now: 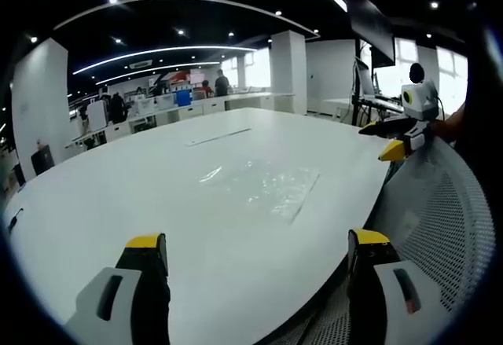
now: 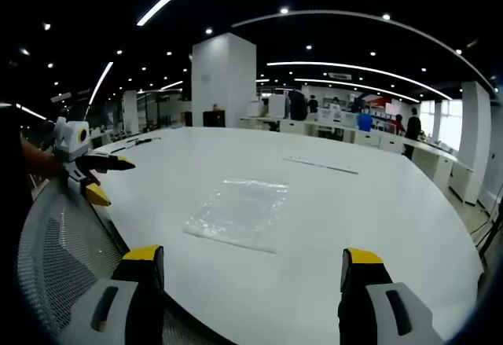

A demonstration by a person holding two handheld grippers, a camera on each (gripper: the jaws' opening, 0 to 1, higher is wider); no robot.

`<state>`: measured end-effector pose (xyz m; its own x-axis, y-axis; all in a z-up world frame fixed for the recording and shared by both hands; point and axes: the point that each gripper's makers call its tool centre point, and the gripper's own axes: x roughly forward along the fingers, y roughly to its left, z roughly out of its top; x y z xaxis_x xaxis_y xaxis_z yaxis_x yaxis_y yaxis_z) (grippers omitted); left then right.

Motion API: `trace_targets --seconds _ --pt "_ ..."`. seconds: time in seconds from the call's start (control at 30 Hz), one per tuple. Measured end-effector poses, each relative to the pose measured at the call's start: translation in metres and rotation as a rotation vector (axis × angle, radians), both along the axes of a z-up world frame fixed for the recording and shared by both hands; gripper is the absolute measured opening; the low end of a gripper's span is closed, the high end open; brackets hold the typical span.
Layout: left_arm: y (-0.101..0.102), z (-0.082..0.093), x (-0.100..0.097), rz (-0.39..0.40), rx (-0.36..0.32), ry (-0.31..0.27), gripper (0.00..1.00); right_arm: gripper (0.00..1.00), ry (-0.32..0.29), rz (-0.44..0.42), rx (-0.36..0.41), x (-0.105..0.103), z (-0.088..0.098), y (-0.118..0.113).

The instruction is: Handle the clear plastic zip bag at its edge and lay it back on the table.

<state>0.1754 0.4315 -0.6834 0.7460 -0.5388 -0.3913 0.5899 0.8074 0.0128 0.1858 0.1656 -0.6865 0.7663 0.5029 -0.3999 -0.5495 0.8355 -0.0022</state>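
Bag [image 2: 238,211], clear plastic zip type, lies flat on the white table [image 2: 354,203], near its chair-side edge. Left gripper [image 1: 259,260] and right gripper [image 2: 250,274]: jaws spread, holding nothing, off the bag.

zip bag [image 2: 237,211]: was clear, glossy
table [image 2: 377,203]: was plain white
gripper tips [image 2: 251,258]: were yellow on black
chair back [image 1: 440,219]: was grey mesh
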Motion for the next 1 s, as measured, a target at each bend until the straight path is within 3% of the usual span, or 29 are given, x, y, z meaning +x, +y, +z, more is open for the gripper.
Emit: trace_targets --seconds 1.0 --pt "0.001 -0.0026 -0.0006 -0.005 0.015 0.003 0.91 0.92 0.006 0.001 -0.005 -0.0012 -0.0008 0.0002"
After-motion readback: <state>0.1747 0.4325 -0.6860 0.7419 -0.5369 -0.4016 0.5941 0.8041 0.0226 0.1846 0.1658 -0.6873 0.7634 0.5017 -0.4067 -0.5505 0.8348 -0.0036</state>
